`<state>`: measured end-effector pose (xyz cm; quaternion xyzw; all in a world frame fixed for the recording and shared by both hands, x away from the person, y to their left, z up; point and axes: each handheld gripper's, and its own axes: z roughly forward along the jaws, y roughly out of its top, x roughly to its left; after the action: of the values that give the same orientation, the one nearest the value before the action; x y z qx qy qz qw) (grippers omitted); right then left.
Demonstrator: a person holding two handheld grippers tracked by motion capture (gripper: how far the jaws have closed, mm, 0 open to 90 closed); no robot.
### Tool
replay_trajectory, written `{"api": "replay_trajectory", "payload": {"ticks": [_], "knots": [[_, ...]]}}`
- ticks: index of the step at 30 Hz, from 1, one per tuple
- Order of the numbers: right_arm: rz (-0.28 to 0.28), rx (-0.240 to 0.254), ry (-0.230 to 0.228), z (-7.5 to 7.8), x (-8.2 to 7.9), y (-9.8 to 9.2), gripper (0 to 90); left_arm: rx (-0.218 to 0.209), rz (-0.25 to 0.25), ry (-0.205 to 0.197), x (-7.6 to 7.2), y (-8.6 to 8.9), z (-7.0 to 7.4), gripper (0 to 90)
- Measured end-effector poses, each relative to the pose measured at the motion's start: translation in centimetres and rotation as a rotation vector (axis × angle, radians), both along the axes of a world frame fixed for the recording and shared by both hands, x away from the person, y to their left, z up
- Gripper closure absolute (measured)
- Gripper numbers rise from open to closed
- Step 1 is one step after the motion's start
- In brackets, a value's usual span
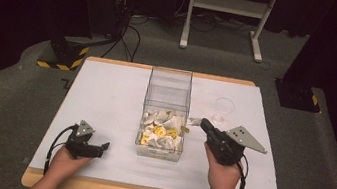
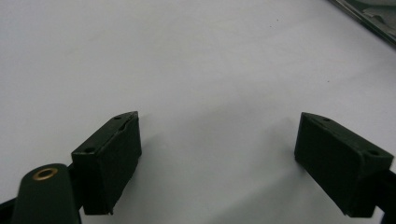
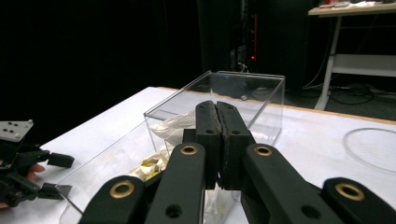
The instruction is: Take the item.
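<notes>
- Two tongs are in play. My right gripper (image 1: 204,123) has its jaws pressed flat together; in the high view a pale packet (image 1: 195,121) sits right at the tips, so I judge it pinched there, though the right gripper view shows nothing of it between the pads.
- My left gripper (image 2: 218,156) rests low on the white table (image 1: 104,105), jaws spread wide with nothing between them, well apart from the box.
- The clear box (image 1: 165,112) stands upright mid-table, open at the top, its long axis running away from me. It is just left of my right tips.
- Inside, white and yellow packets (image 1: 160,133) lie heaped at the near end; the far end looks bare.
- A clear cup (image 1: 224,109) stands just beyond my right tongs.
- To do this step well, I think I should keep the tips above the box's right wall, carry the packet clear of the rim, and keep the squeeze steady until it is over its destination.
</notes>
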<state>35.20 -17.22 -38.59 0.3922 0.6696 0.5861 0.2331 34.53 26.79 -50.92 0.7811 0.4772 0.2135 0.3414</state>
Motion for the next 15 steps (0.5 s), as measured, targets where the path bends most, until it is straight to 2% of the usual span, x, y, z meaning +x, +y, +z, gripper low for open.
{"api": "replay_trajectory", "payload": {"ticks": [15], "knots": [[-0.073, -0.012, -0.004, -0.1, 0.3, -1.8, 89.0, 0.000, 0.000, 0.000, 0.0, 0.0, 0.0, 15.3]]}}
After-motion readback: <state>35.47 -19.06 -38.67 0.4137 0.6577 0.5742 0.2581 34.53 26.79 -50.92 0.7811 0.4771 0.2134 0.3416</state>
